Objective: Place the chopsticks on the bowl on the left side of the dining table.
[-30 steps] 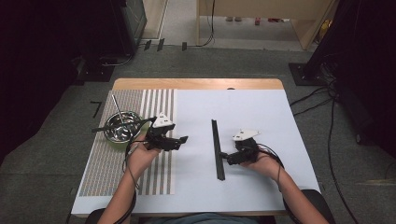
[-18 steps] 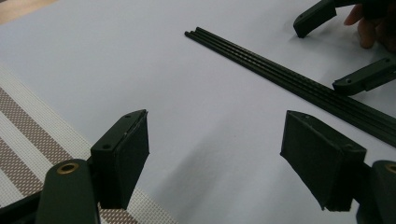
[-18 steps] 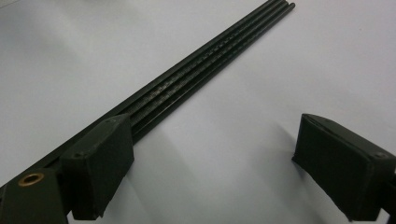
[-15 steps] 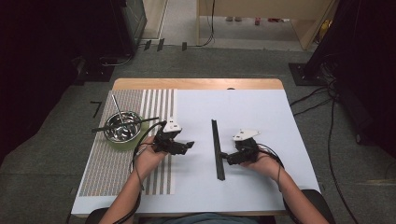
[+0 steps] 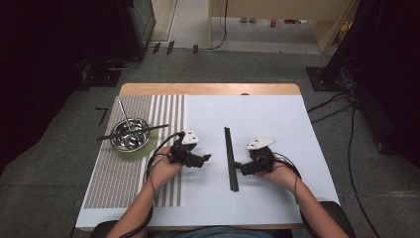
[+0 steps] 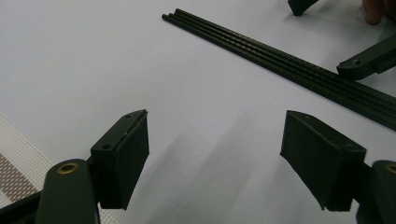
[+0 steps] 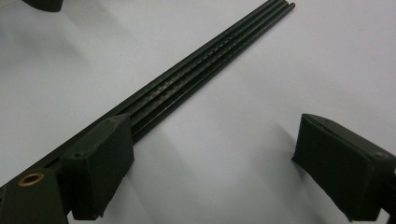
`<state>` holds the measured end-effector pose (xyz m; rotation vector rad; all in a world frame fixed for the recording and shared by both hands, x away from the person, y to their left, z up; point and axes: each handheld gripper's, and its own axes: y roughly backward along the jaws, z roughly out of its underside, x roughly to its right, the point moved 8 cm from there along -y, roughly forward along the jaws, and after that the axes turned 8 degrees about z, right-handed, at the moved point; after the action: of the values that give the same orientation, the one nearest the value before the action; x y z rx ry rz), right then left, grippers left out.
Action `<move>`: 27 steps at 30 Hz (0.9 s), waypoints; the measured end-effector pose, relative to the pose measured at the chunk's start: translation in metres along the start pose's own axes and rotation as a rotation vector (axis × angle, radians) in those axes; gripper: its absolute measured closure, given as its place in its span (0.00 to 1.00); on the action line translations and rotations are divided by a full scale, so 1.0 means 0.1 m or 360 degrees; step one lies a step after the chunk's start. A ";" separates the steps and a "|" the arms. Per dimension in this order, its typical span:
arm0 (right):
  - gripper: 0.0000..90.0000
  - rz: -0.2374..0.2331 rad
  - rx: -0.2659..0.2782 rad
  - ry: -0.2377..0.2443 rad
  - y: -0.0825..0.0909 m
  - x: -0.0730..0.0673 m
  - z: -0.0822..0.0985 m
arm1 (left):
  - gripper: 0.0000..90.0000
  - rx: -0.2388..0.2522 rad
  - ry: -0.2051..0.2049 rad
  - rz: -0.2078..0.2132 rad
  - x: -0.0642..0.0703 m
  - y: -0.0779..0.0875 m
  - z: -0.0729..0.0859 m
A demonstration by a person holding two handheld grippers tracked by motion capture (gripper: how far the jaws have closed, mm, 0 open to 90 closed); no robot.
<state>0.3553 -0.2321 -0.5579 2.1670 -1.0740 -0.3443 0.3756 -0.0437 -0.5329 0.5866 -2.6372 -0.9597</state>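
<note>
Left gripper, jaws spread like the right gripper, has neared black rods on white table

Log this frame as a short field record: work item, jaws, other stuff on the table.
work item: black rods, bundled, flat on the white sheet
left gripper: jaws open, empty, left of rods, apart from them
right gripper: jaws open, empty, at the rods' right side; contact unclear
bowl: metal, on striped mat, far left
in bowl: one black rod across the rim, one metal stick leaning
</note>
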 end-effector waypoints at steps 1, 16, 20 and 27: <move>0.13 0.0000 0.0000 0.0000 0.00 0.00 0.00 | 0.26 -0.0005 0.0003 0.0004 0.01 -0.01 0.00; 0.13 0.0000 0.0000 0.0001 0.00 0.00 0.00 | 0.26 -0.0044 -0.0036 0.0016 0.08 -0.16 0.01; 0.13 0.0000 0.0000 0.0001 0.00 0.00 0.00 | 0.26 -0.0051 -0.0051 0.0027 0.13 -0.22 0.00; 0.13 0.0001 -0.0003 -0.0003 0.00 0.00 0.00 | 0.26 -0.0079 -0.0086 0.0039 0.20 -0.30 0.01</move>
<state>0.3550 -0.2321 -0.5579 2.1651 -1.0749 -0.3470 0.3661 -0.0728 -0.5512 0.5225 -2.6526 -1.0449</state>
